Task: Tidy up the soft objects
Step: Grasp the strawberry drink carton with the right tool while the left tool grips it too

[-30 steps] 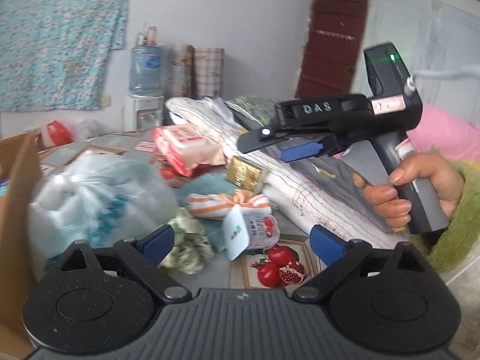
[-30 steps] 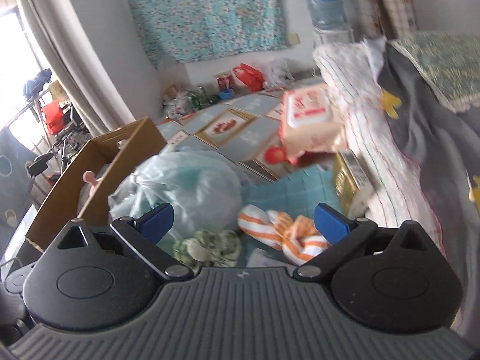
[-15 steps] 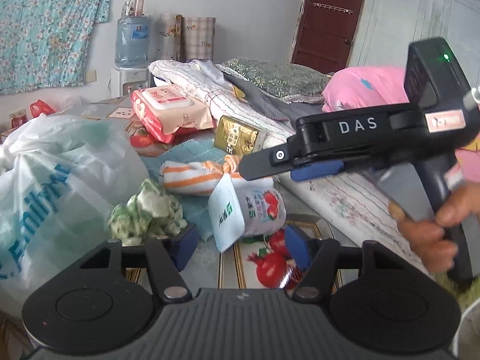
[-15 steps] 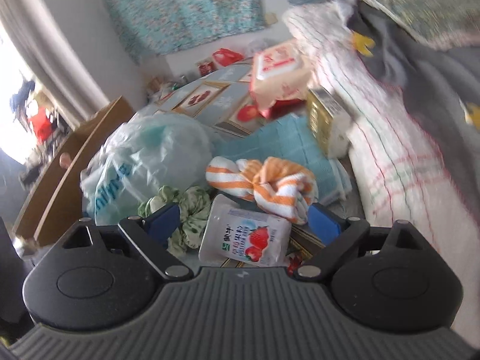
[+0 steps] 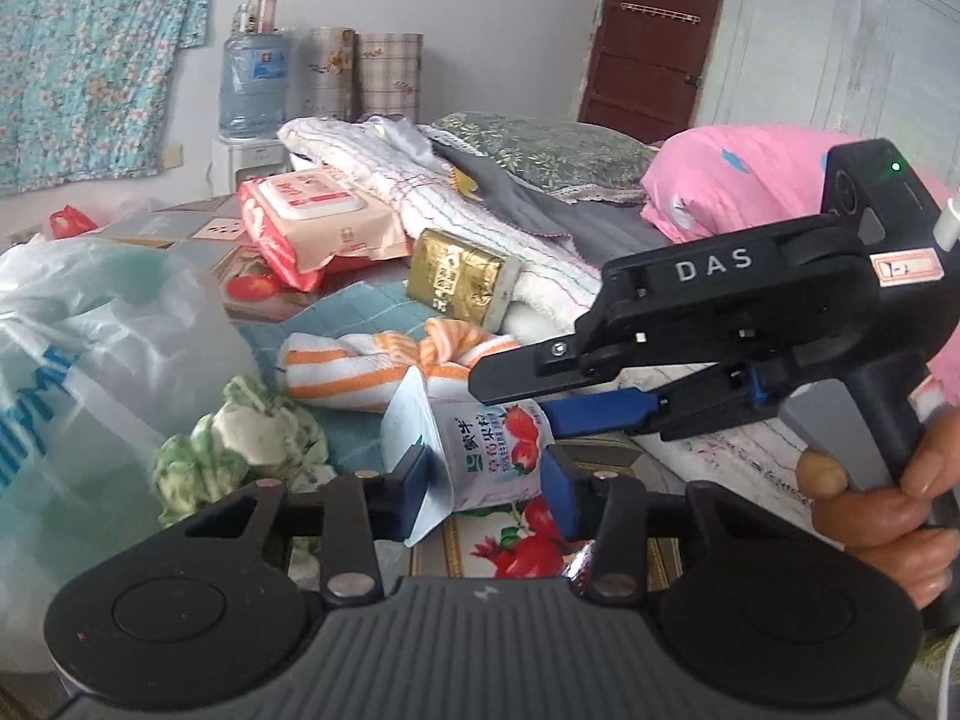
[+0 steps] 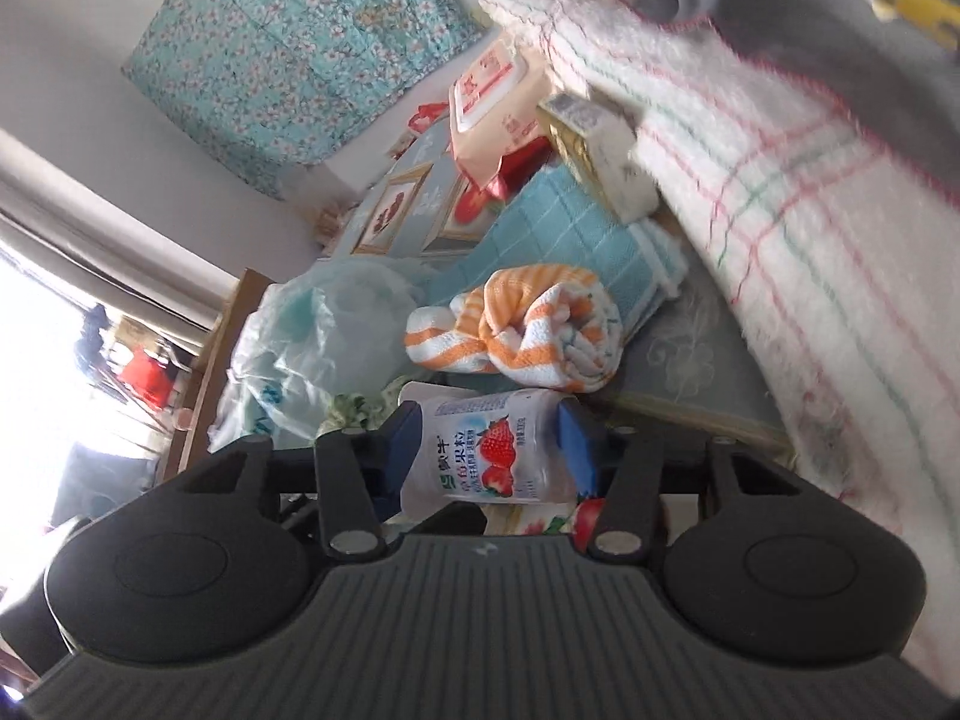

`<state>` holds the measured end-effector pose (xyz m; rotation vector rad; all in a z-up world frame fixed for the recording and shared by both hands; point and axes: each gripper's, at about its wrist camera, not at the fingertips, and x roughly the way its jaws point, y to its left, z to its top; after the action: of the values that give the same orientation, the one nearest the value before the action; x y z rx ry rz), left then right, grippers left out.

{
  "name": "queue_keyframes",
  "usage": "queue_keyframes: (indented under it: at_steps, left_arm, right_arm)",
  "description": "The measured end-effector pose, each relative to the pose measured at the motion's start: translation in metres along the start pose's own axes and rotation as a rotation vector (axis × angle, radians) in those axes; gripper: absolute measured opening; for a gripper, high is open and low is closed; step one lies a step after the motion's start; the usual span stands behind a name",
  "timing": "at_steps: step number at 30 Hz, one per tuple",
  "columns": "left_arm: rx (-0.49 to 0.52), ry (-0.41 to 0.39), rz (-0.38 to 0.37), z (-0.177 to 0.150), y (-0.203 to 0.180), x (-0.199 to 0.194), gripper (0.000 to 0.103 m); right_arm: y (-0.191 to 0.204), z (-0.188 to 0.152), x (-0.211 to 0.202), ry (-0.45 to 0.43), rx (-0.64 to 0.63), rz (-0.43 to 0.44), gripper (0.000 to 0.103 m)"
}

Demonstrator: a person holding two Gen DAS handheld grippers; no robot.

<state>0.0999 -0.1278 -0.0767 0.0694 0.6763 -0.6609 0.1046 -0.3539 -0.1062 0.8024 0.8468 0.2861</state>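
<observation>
Left wrist view: both the left gripper (image 5: 489,483) and right gripper (image 6: 489,444), jaws just closing, pinch one strawberry yogurt pouch (image 5: 501,450) lying on the cluttered table (image 5: 606,456) beside a striped towel (image 5: 372,369); opposing squeezes could burst it.

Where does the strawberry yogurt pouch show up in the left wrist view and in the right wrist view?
Left wrist: strawberry yogurt pouch lower centre, between the blue pads.
Right wrist: pouch lower centre, lying sideways between the pads.
Shared landmark: orange-striped towel just behind it.
</observation>
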Motion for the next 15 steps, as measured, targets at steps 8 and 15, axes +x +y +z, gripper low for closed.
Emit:
queue_keyframes:
  at_steps: [8,15]
  left_arm:
    - [-0.001,-0.012,0.051,-0.015,0.004,-0.036,0.042]
    - [0.075,-0.060,0.114,-0.025,-0.003,-0.060,0.044]
  right_arm:
    - [0.008,-0.017,0.017,0.081,0.058,0.073,0.049]
    - [0.015,-0.033,0.044,0.156,0.107,0.141,0.049]
